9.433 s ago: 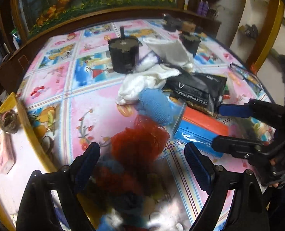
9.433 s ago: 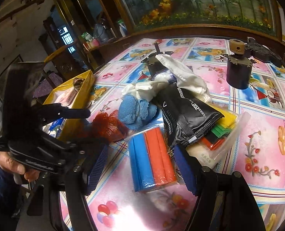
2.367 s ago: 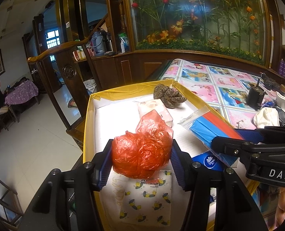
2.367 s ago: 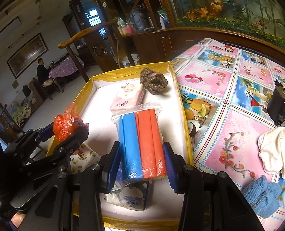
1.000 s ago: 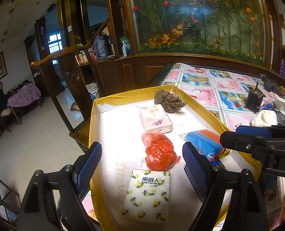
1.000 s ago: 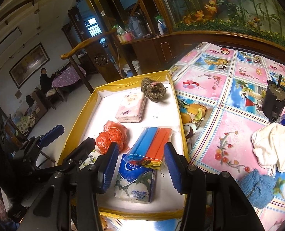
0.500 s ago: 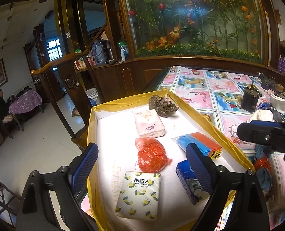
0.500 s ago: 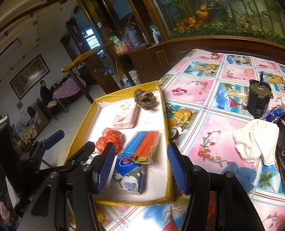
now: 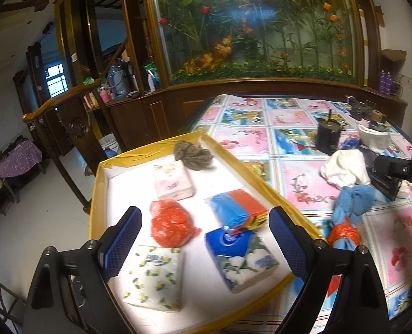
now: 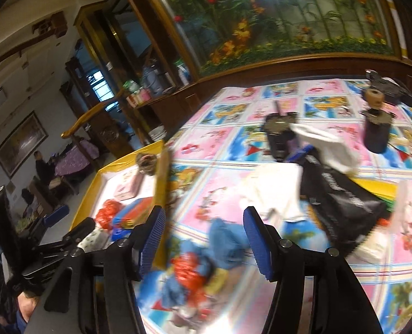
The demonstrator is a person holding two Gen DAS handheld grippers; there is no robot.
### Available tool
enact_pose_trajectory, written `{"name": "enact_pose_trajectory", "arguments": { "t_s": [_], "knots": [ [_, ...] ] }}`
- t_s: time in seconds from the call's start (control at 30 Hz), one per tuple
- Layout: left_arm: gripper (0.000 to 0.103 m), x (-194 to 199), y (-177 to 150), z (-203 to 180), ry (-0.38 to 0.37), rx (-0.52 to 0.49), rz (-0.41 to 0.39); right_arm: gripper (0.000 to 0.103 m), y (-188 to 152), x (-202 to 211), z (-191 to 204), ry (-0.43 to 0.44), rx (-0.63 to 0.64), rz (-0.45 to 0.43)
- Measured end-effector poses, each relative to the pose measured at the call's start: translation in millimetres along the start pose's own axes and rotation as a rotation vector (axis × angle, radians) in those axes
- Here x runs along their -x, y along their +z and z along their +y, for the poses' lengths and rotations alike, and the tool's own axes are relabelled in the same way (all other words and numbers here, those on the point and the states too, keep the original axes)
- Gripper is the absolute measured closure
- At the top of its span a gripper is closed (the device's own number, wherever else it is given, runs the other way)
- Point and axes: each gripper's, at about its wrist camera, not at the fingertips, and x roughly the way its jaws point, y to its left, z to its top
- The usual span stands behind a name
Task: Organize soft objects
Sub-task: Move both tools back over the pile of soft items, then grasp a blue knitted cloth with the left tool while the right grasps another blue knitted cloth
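Both grippers are between drops and the next pick. The tray at the edge of the surface already holds the red bag, the blue-and-orange pack, three tissue packs and a brown bundle at the far end. Soft things still wait on the surface: a blue cloth, a white cloth and a black pouch, lying close together.

The left gripper hangs over the near end of the tray, tilted downward, its fingers spread wide and empty, the red bag lying free below them.

The right gripper points down at the surface just beside the tray, fingers partly apart with nothing between them; they have just been opening. The blue cloth sits right ahead of them.

Next, I judge, the right gripper needs to settle over the blue cloth and close on a bunched fold, since loose cloth slips.
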Motion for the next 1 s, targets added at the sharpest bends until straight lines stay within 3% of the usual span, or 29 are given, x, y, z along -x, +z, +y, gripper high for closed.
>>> {"name": "enact_pose_trajectory", "arguments": {
  "t_s": [0.23,0.37,0.53,0.7,0.77,0.93,1.0],
  "knots": [
    [0.011,19,3,-46,-0.163,-0.059,-0.03,0.04,-8,23,-58,-0.036,-0.116,-0.048],
    [0.011,22,-4,-85,-0.323,-0.115,0.013,0.04,-10,27,-77,-0.006,-0.183,-0.061],
    [0.012,11,-19,-129,-0.389,-0.193,0.083,0.04,-11,30,-76,0.035,-0.181,-0.052],
    [0.028,-6,-23,-145,-0.369,-0.21,0.13,0.04,-13,31,-72,0.07,-0.175,-0.056],
    [0.043,-18,-22,-148,-0.367,-0.203,0.163,0.04,-13,31,-71,0.075,-0.172,-0.052],
    [0.048,-45,-27,-151,-0.351,-0.182,0.244,0.04,-14,32,-69,0.086,-0.163,-0.058],
    [0.069,-49,-27,-152,-0.389,-0.173,0.273,0.039,-15,31,-69,0.09,-0.162,-0.049]
  ]
}}
